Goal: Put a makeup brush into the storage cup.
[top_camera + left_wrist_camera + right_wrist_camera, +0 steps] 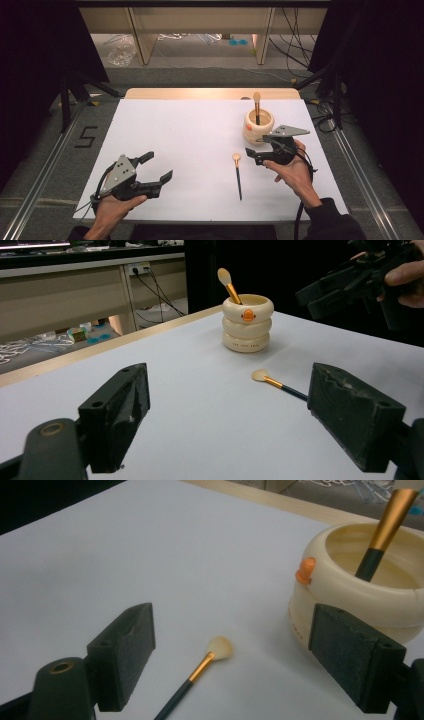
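Brush [238,175] on the white table [190,130], lying flat and loose, its pale bristle head pointing away from the person and its dark handle running back toward the near edge. Right gripper [252,154] hangs just beside that bristle end, jaws spread wide and holding nothing; in the right gripper view the brush [200,677] lies on the sheet between the two black jaws, not touched by either, gold collar and cream tip clear to see. Just beyond the right gripper stands a cream ringed cup [258,126] with an orange button on its side, and a second brush [257,106] stands in it, bristles up, leaning against the rim. Over at the near left corner, the left gripper [159,167] sits well apart from all this, jaws also parted and empty, its grey plate on top and the hand [112,207] under it. From the left gripper view, the cup [248,323] stands toward the far edge, with the loose brush [277,384] lying nearer, its handle end hidden behind the jaw on that view's right side.
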